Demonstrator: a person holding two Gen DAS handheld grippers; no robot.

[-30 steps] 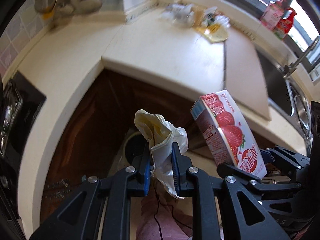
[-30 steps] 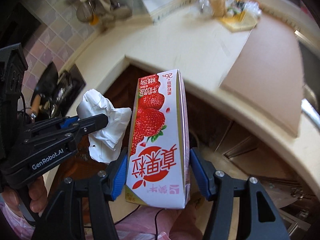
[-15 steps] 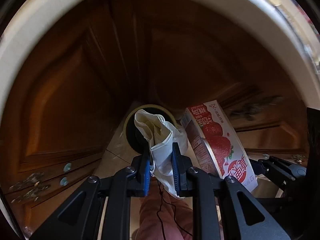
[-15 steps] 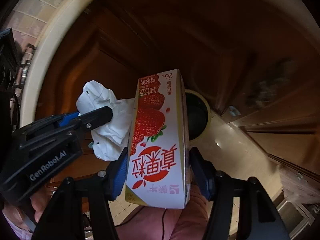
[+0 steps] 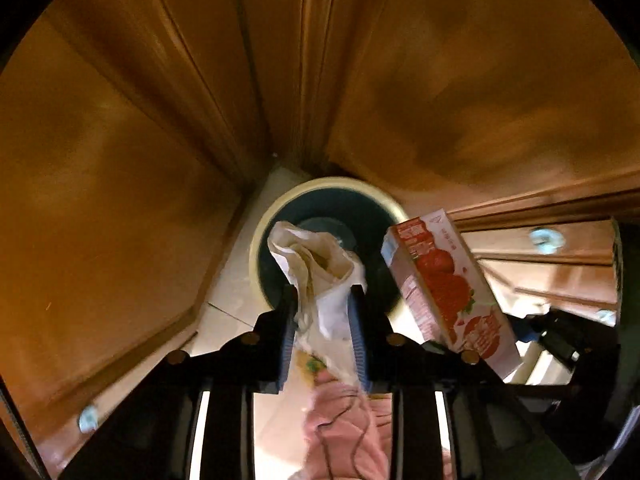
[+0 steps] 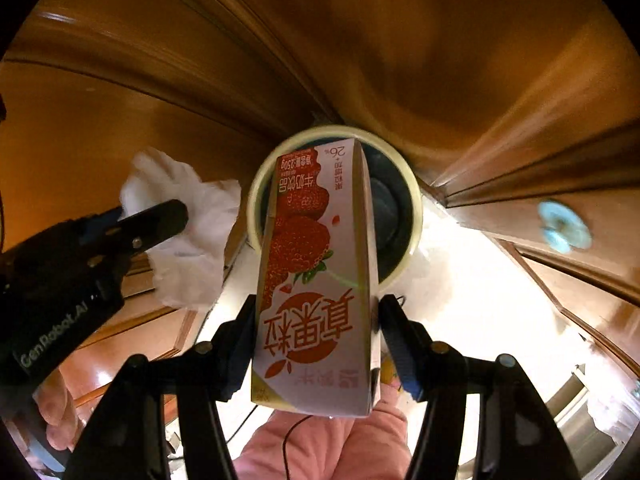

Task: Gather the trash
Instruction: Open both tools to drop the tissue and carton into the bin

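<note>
Both tongs lowered, carton (image 6: 316, 292) clamped, tissue (image 5: 320, 280) loosening

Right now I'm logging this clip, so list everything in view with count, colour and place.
crumpled wrapper: one, white, between the left tongs' pads, which have just been opening, above the bin
milk carton: one, red-and-white strawberry print, clamped in the right tongs over the bin
bin: one, cream rim, dark inside, on the floor
cabinet doors: several, brown wood, around the bin
left tongs: black
right tongs: black
</note>
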